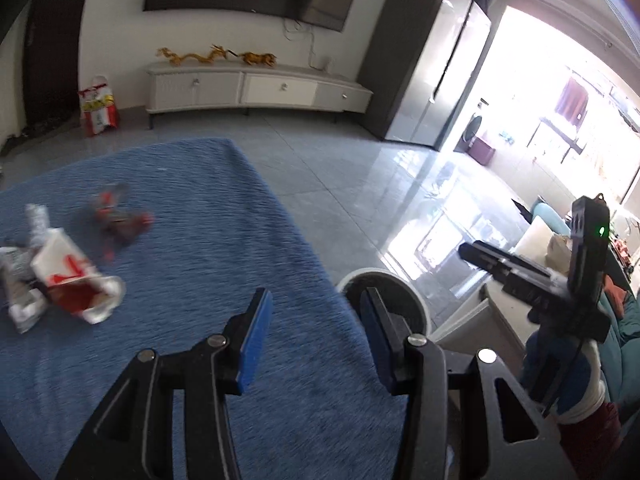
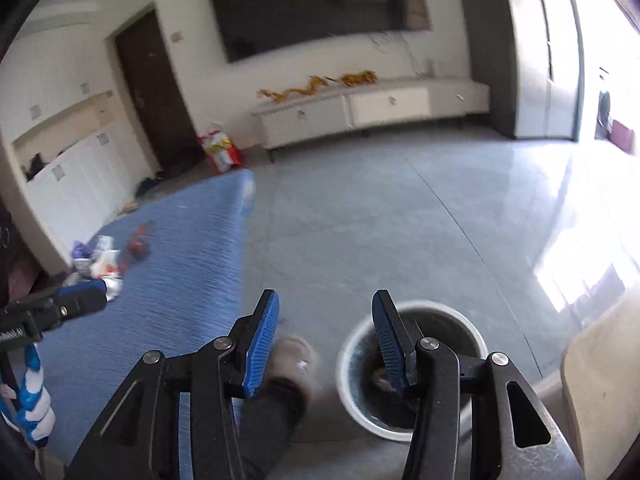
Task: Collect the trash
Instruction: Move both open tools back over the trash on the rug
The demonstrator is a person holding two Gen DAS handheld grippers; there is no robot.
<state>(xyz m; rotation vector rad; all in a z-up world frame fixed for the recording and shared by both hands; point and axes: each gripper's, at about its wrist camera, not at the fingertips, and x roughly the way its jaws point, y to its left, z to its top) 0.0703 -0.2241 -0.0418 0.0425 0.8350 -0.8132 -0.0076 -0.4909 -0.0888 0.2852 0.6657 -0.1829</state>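
Observation:
Trash lies on a blue cloth-covered table [image 1: 192, 248]: a crumpled red and white carton [image 1: 68, 280], white wrappers [image 1: 20, 276] and a dark red wrapper [image 1: 120, 220]. The same pile [image 2: 108, 260] shows small in the right wrist view. A white bin [image 2: 412, 368] with a dark liner stands on the floor off the table's right edge; it also shows in the left wrist view [image 1: 404, 304]. My left gripper [image 1: 316, 340] is open and empty over the table's right part. My right gripper [image 2: 324, 344] is open and empty above the bin's left rim.
A grey tiled floor [image 2: 400, 220] stretches to a white TV cabinet [image 1: 260, 88]. A red and white bag [image 1: 98, 106] stands at its left. A person's slippered foot [image 2: 292, 360] is beside the bin. A beige seat edge [image 2: 600, 380] is at right.

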